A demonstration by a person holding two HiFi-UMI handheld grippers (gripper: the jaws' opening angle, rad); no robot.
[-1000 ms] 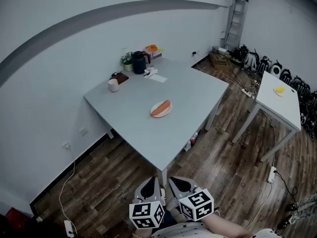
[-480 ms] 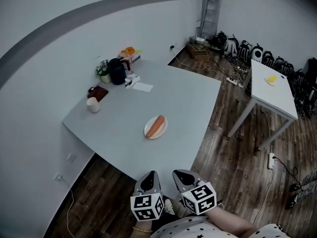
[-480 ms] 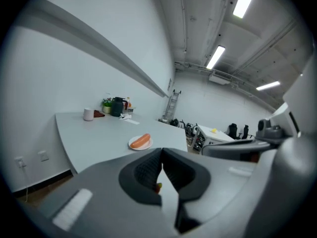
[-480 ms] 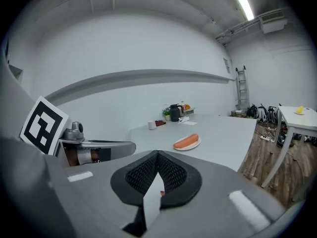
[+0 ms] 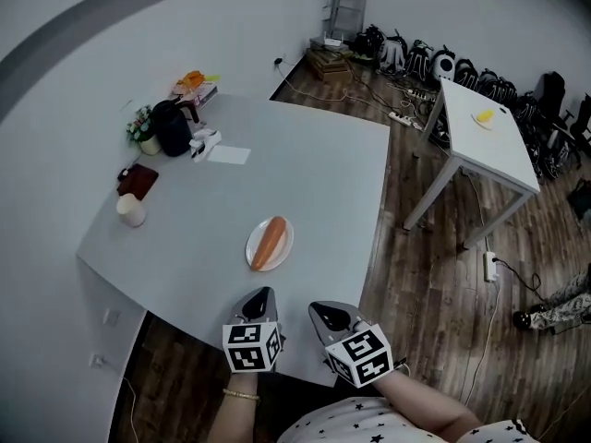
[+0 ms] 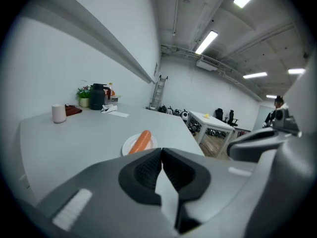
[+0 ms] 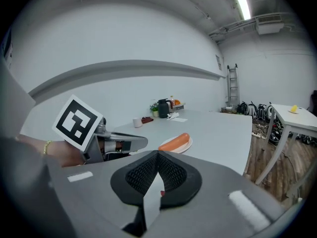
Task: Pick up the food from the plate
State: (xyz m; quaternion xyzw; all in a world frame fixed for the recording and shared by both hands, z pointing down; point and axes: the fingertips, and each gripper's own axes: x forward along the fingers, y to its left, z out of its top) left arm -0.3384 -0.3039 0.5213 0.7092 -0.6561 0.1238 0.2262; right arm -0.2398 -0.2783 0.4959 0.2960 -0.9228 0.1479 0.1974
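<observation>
Pickup not yet begun. Sausage (image 5: 269, 243) lies on plate (image 5: 250, 248) (only food there), near front edge of bench (image 5: 314, 173). Left gripper (image 5: 260, 293) and right gripper (image 5: 320, 308) hover at that edge, fingers of both together, empty. Left to do: open, reach, grasp, lift.

Both tools are grey moulded shells with black ribbed pads (image 6: 146, 171). The left gripper (image 5: 261, 295) and right gripper (image 5: 319, 310) each carry a white cube printed with black square markers. A thin beaded bracelet (image 5: 242, 395) rings the left wrist. At five o'clock in the head view is a dark star-dotted sleeve (image 5: 392, 420).
</observation>
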